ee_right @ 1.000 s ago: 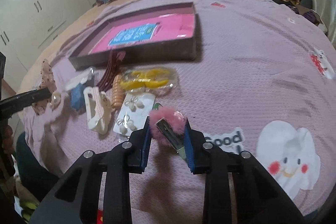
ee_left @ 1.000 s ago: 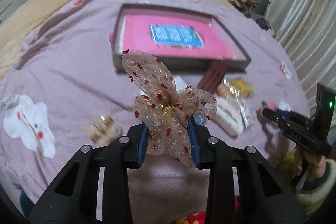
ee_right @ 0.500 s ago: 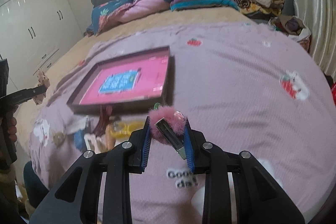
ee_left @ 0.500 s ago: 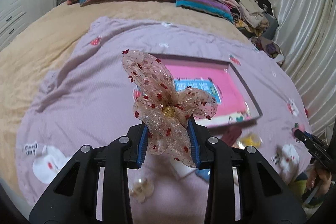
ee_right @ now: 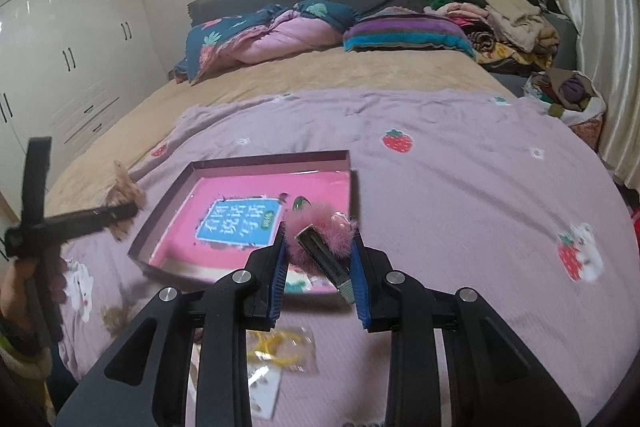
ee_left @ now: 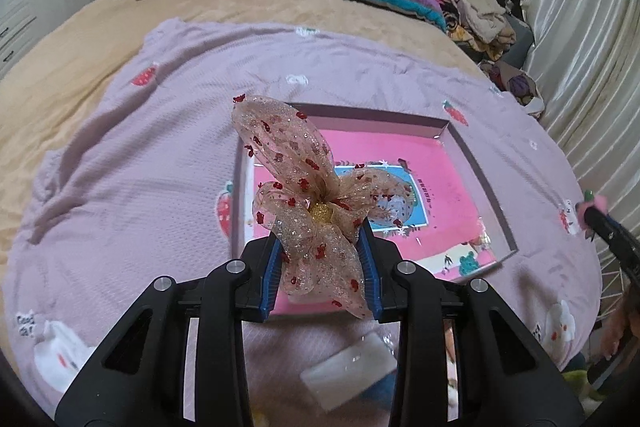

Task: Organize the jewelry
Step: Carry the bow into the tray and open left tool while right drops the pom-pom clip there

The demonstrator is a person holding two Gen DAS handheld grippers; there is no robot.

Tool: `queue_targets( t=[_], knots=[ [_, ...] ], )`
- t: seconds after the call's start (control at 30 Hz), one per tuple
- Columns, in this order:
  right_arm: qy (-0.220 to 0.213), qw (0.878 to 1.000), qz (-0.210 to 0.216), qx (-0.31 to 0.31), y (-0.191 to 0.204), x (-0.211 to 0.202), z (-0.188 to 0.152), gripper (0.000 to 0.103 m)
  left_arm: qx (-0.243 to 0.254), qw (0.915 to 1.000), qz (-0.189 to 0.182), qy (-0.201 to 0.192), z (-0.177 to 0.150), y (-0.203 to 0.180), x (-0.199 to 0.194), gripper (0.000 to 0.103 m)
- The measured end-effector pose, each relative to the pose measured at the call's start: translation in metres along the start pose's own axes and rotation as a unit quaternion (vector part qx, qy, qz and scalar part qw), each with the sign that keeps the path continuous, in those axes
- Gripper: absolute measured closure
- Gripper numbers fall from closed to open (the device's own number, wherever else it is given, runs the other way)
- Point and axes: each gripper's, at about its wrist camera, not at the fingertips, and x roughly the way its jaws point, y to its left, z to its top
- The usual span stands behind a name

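Observation:
My left gripper (ee_left: 320,259) is shut on a sheer beige bow hair clip (ee_left: 304,187) with red specks, held above the near edge of the pink-lined box (ee_left: 468,163). My right gripper (ee_right: 320,267) is shut on a fluffy pink hair clip (ee_right: 320,231) with a metal bar, held over the box's near right corner (ee_right: 348,163). The left gripper with the bow shows at the left of the right wrist view (ee_right: 120,203). The right gripper's tip shows at the right edge of the left wrist view (ee_left: 600,219).
The box lies on a lilac blanket (ee_right: 460,187) over a tan bed. More accessories lie near me: a yellow item in a clear bag (ee_right: 280,347), a white card (ee_left: 352,367). Pillows and folded clothes (ee_right: 400,35) sit at the headboard.
Both grippers have risen and moved forward over the box, each still holding its clip. The loose accessories have dropped toward the bottom of both views.

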Motion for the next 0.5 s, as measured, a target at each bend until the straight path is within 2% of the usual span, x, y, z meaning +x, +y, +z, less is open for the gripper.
queue_targets(
  t=[0.2,0.27,0.4,0.5],
  knots=[
    [0.028,0.999,0.025,-0.001,0.014,0.040,0.018,0.076,0.011,0.9997,0.006,0.020,-0.001,-0.003,0.029,0.076],
    [0.040,0.999,0.025,-0.007,0.019,0.055,0.020,0.076,0.022,0.9993,0.008,0.030,-0.003,-0.004,0.038,0.072],
    [0.062,0.998,0.016,-0.021,0.030,0.085,0.018,0.076,0.024,0.9988,0.015,0.040,-0.009,0.000,0.050,0.072],
    [0.077,0.997,0.013,-0.022,0.033,0.102,0.011,0.076,0.024,0.9987,0.018,0.040,-0.014,0.004,0.051,0.066]
  ],
)
